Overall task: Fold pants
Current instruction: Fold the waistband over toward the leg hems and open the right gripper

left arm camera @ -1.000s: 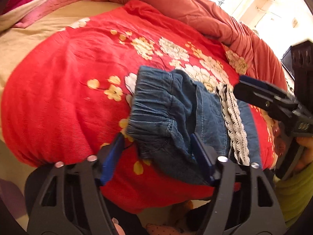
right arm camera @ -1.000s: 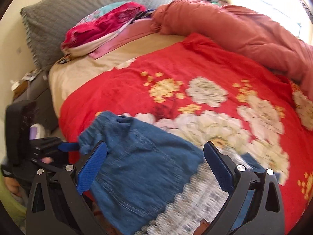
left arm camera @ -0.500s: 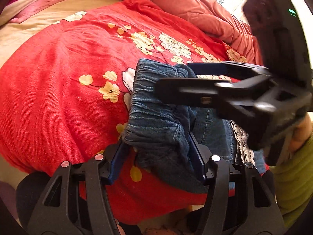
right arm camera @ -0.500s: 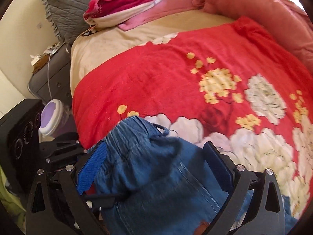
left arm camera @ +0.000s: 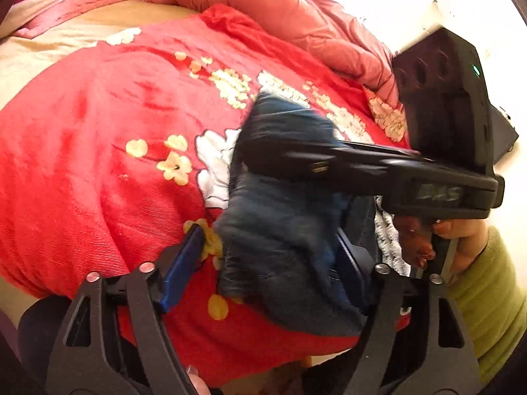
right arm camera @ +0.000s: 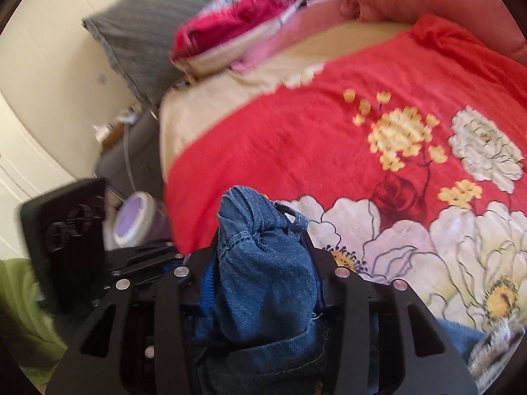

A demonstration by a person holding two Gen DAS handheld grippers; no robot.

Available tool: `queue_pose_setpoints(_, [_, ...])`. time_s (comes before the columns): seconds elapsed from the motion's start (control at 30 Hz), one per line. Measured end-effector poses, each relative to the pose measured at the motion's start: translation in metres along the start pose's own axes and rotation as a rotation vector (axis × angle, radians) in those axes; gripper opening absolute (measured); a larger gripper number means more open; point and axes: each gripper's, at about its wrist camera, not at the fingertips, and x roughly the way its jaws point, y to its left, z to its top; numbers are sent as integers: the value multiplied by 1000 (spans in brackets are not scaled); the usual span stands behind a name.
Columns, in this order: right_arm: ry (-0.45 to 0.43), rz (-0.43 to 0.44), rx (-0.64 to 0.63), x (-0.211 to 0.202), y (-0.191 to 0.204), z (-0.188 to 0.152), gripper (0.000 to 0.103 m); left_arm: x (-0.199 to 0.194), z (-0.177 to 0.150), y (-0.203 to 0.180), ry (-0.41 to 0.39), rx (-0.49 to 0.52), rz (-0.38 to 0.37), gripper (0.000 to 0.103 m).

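The pants are small blue denim pants with a gathered waistband and white lace trim [left arm camera: 387,240], lying on a red floral blanket [left arm camera: 98,164]. In the left wrist view the bunched waistband [left arm camera: 280,230] lies between the open blue-padded fingers of my left gripper [left arm camera: 268,260]. My right gripper [left arm camera: 250,151] reaches in from the right across the waistband. In the right wrist view my right gripper [right arm camera: 263,260] is shut on the bunched waistband [right arm camera: 263,263], which sticks up between its jaws.
The red blanket [right arm camera: 329,131] covers the bed, with a rolled salmon duvet [left arm camera: 263,10] at the back. A grey pillow [right arm camera: 148,33] and folded pink bedding [right arm camera: 247,16] lie at the head. A nightstand with a white jar [right arm camera: 135,220] stands beside the bed.
My right gripper has swung across to the waistband and closed on it, bunching the denim. My left gripper's fingers have spread a little wider around the same end.
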Motion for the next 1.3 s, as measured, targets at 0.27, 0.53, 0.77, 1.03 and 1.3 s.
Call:
queue_pose_setpoints(0.27, [-150, 64, 6, -66, 0, -16, 37, 3, 8, -27, 17, 3, -57, 83])
queue_pose_setpoints(0.53, [-257, 74, 10, -121, -18, -44, 36, 18, 9, -75, 72, 32, -83, 66])
queue_pose_setpoints(0.77, [-343, 74, 41, -162, -46, -72, 36, 27, 12, -119, 71, 92, -76, 54])
queue_pose_setpoints(1.03, [-458, 81, 96, -191, -85, -108, 39, 47, 3, -165, 102, 158, -78, 54])
queue_pose_setpoints(1.3, [-463, 10, 154, -211, -104, -133, 58, 63, -4, -190, 123, 182, -113, 54])
